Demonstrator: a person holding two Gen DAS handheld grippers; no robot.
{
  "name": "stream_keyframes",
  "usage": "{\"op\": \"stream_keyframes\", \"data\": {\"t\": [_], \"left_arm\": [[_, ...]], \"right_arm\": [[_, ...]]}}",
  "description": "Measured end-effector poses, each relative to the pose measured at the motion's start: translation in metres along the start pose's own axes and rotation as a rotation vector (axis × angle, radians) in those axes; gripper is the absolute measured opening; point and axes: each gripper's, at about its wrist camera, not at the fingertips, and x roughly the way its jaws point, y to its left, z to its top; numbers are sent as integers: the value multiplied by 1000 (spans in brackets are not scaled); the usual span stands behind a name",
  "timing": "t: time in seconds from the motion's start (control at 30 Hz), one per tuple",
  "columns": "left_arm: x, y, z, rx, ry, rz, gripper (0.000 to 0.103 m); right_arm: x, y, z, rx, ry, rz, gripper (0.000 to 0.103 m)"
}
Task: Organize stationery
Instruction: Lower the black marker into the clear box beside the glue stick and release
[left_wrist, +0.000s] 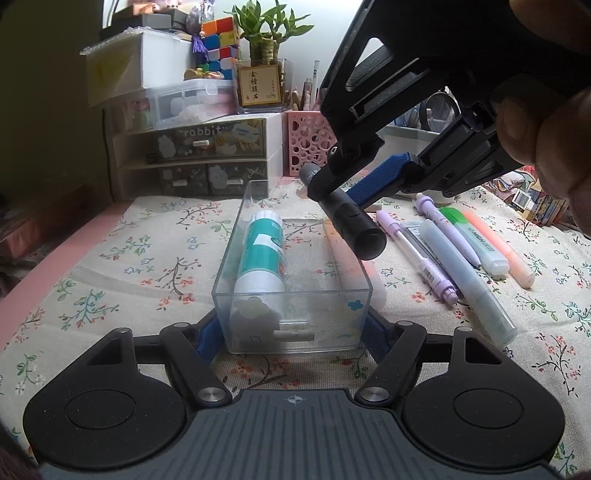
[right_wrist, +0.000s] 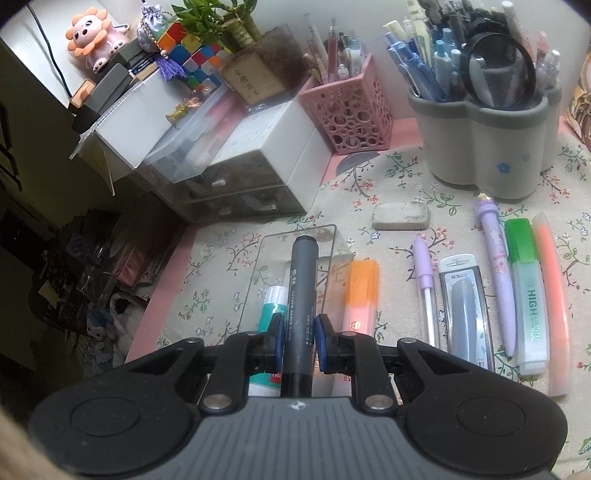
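A clear plastic box (left_wrist: 226, 258) lies on the flowered cloth with a teal and white glue tube (left_wrist: 263, 254) inside. My left gripper (left_wrist: 293, 332) is shut on the box's near end, with a blue pad on each side wall. My right gripper (left_wrist: 343, 188) is shut on a grey-black whiteboard marker (left_wrist: 349, 219), which hangs tilted above the box's right wall. In the right wrist view the marker (right_wrist: 303, 291) sticks forward between the gripper's (right_wrist: 298, 343) blue pads, over the box (right_wrist: 295, 236) and the glue tube (right_wrist: 271, 306).
An orange highlighter (right_wrist: 360, 295) lies beside the box's right wall. Further right lie a purple pen (right_wrist: 424, 280), a lead case (right_wrist: 463, 306), another purple pen (right_wrist: 498, 280), a green highlighter (right_wrist: 528, 291) and a peach one (right_wrist: 554, 295). An eraser (right_wrist: 400, 216), a grey pen holder (right_wrist: 484, 147), a pink basket (right_wrist: 347, 110) and a drawer unit (right_wrist: 251, 177) stand behind.
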Motion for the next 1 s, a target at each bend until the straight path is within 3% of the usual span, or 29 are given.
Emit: {"op": "stream_keyframes", "data": {"t": [0.33, 1.0], "left_arm": [[0, 0, 0, -1, 0, 0, 73], [0, -1, 0, -2, 0, 0, 73]], "right_arm": [[34, 12, 7, -50, 98, -25, 10], [30, 14, 1, -83, 162, -2, 10]]}}
